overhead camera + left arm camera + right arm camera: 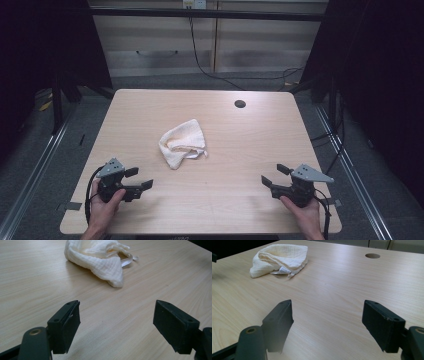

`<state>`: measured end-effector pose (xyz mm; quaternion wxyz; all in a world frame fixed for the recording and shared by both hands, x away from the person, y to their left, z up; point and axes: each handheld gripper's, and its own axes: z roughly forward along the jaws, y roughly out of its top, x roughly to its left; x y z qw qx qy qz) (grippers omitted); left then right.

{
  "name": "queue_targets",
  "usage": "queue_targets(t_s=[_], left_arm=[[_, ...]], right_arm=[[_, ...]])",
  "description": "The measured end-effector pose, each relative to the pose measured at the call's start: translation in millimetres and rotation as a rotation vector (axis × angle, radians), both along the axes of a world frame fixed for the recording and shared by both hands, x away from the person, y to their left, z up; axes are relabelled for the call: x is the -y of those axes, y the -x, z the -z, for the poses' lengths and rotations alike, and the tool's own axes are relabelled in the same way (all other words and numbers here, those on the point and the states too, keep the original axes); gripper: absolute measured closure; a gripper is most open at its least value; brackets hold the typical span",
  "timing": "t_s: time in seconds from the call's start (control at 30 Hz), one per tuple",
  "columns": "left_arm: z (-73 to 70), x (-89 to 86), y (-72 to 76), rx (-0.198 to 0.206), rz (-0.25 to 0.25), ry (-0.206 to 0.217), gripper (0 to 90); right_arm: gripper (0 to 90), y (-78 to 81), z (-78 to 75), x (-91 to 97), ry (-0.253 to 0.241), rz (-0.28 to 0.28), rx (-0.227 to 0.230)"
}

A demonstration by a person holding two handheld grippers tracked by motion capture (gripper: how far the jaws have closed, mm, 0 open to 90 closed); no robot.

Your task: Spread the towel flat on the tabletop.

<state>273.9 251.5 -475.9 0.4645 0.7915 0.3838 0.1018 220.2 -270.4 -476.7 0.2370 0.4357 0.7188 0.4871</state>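
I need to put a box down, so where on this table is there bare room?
Most of the table is bare. The widest patch runs right of the white cloth to the right edge, below the round hole. The near strip between the left claw and right claw is also free. Only the cloth's spot is taken.

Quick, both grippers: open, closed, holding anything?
Left gripper: open, jaws wide apart, holding nothing.
Right gripper: open, jaws wide apart, holding nothing.
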Motion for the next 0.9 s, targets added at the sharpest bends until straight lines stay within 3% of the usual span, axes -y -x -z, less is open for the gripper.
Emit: queue_targets(t_s=[0.1, 0.17, 0.27, 0.37, 0.5, 0.57, 0.67, 0.77, 0.9], left_arm=[[0.3, 0.2, -0.6, -0.001, -0.002, -0.002, 21.3], [1.0, 0.0, -2.3, -0.005, -0.004, 0.002, 21.5], [1.6, -0.3, -3.8, -0.018, -0.028, -0.007, 22.2], [0.8, -0.6, -4.1, -0.019, -0.039, -0.004, 23.8], [-1.7, 1.8, -4.7, -0.024, -0.039, -0.002, 24.7], [-9.3, 9.4, -3.0, 0.007, -0.014, -0.041, 24.2], [-18.8, 18.0, -5.7, 0.029, 0.008, -0.038, 24.1], [-24.4, 24.4, -11.1, 0.024, 0.024, -0.031, 24.1], [-31.9, 36.2, -25.1, 0.026, 0.045, -0.024, 24.4]], right_arm=[[24.5, 1.3, 0.3, -3.7, 0.005, 0.009, 0.008], [28.7, 4.6, 0.7, -5.2, -0.002, 0.011, -0.017], [30.0, 7.6, -0.1, -6.1, -0.008, 0.003, -0.016], [30.3, 8.7, 1.1, -5.6, -0.023, -0.011, -0.071], [30.4, 7.9, 2.7, -2.5, -0.047, -0.036, -0.099], [30.4, 8.0, 3.3, -0.5, -0.051, -0.056, -0.112], [32.8, 8.1, 2.7, 0.0, -0.056, -0.067, -0.111], [33.8, 6.8, 3.3, -0.9, -0.06, -0.078, -0.12], [28.9, 3.5, 4.6, -4.3, -0.078, -0.115, -0.13]])
